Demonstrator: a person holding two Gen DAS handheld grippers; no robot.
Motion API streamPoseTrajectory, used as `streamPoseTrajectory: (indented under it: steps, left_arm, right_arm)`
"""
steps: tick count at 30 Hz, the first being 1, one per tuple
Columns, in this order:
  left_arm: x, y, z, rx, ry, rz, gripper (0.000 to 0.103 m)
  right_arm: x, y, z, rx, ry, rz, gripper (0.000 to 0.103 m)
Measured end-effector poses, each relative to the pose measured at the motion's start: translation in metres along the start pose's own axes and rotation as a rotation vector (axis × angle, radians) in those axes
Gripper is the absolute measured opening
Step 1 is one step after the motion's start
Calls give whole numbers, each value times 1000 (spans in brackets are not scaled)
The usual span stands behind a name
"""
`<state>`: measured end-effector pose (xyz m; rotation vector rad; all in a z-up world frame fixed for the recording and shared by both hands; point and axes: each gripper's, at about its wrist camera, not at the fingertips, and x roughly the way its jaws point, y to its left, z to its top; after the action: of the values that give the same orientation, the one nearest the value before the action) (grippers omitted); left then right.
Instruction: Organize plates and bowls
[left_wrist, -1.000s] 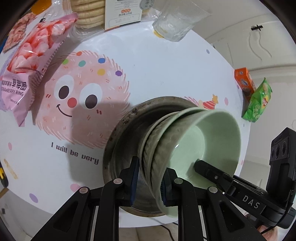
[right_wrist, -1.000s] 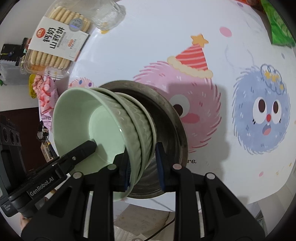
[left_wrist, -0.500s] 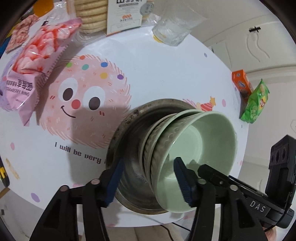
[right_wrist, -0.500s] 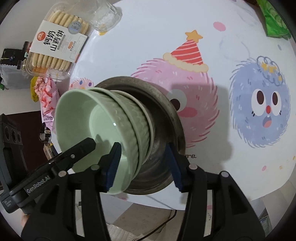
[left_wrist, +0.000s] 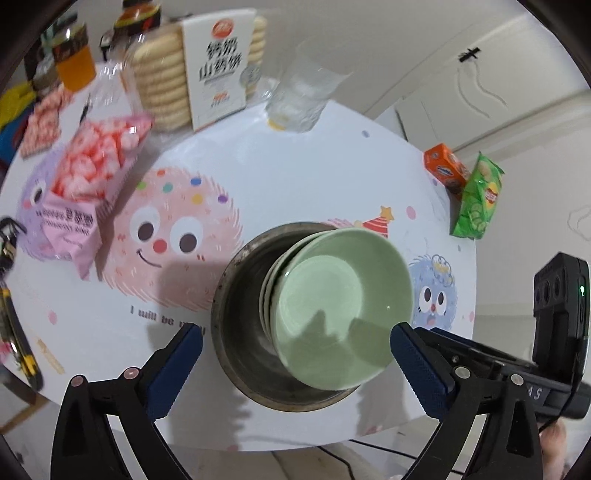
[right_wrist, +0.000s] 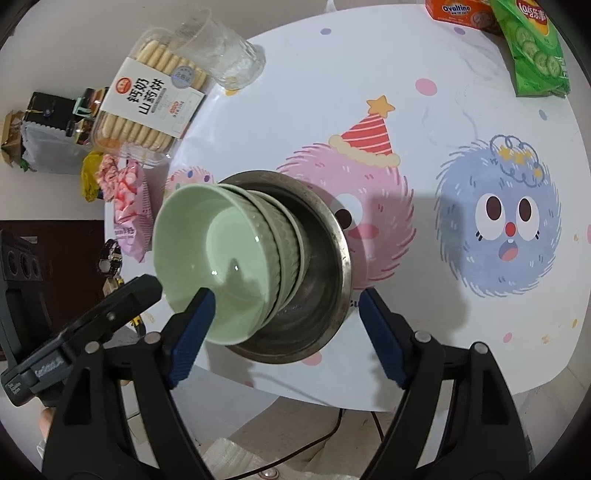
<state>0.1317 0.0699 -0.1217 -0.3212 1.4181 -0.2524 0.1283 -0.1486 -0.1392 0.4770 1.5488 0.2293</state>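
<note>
Both claws opening, clear of green bowls (left_wrist: 340, 314).

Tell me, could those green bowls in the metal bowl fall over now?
Maybe. The stack of pale green ceramic bowls sits inside the round steel bowl, which stands near the edge of the white cartoon-printed table; a bump could send it off. The left gripper and right gripper are opening, with the bowls between their fingers but no pad pressing, so a finger could still clip a rim.
</note>
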Motion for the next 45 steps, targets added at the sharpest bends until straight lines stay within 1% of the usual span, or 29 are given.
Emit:
streamPoseTrajectory:
  steps: [3,5,6,7,9,10,13,15,16,19,21,25,27,29,31,33,35,38,41,45]
  left_arm:
    - [-10,-7,-6,46,-30,30,103]
    - [-16,-12,-12,69,-60,56,103]
    - [-19,-14,-15,77,-74,74,103]
    - [-22,-15,-20,82,-90,91,103]
    - [-29,-17,-28,88,-120,99,103]
    - [-33,-19,-33,98,-140,115,103]
    - [-45,-23,-51,120,-210,156,103]
    - [-51,-22,-59,116,-245,164,103]
    - [-56,-21,-64,113,-267,160,103]
    - [-65,-18,-74,115,-304,159,103]
    - [-67,-15,-79,106,-308,172,103]
    - [-66,-10,-87,63,-288,162,103]
    - [-65,-13,-92,63,-286,201,103]
    - [-65,-16,-96,74,-279,225,103]
    - [-69,-17,-100,72,-283,217,103]
    - [-72,-19,-105,84,-290,194,103]
    - [-76,-23,-108,103,-309,213,103]
    - [-81,-27,-114,117,-334,232,103]
    - [-82,-28,-115,116,-319,243,103]
    - [-85,-30,-118,121,-355,279,103]
  right_arm:
    - [-6,-2,-5,-5,-11,8,81]
    - [-10,-2,-10,-20,-27,-7,81]
    - [-14,0,-14,-37,-44,-21,81]
    - [-17,2,-18,-57,-60,-38,84]
    - [-24,10,-30,-115,-110,-107,90]
    - [-26,13,-35,-135,-134,-132,92]
    - [-38,28,-56,-219,-261,-250,92]
    - [-47,39,-76,-284,-378,-348,92]
    - [-50,43,-85,-307,-422,-372,92]
    - [-51,50,-103,-339,-483,-388,92]
    - [-49,50,-109,-330,-488,-391,93]
    - [-50,48,-116,-307,-469,-372,93]
    - [-54,50,-121,-315,-480,-371,93]
    - [-57,50,-123,-312,-486,-382,96]
    - [-60,49,-125,-308,-493,-391,98]
    - [-63,47,-129,-294,-489,-384,100]
    - [-65,44,-132,-287,-484,-380,102]
    - [-67,43,-135,-276,-494,-398,102]
    - [-68,42,-138,-274,-501,-390,102]
    - [-68,44,-140,-279,-506,-399,102]
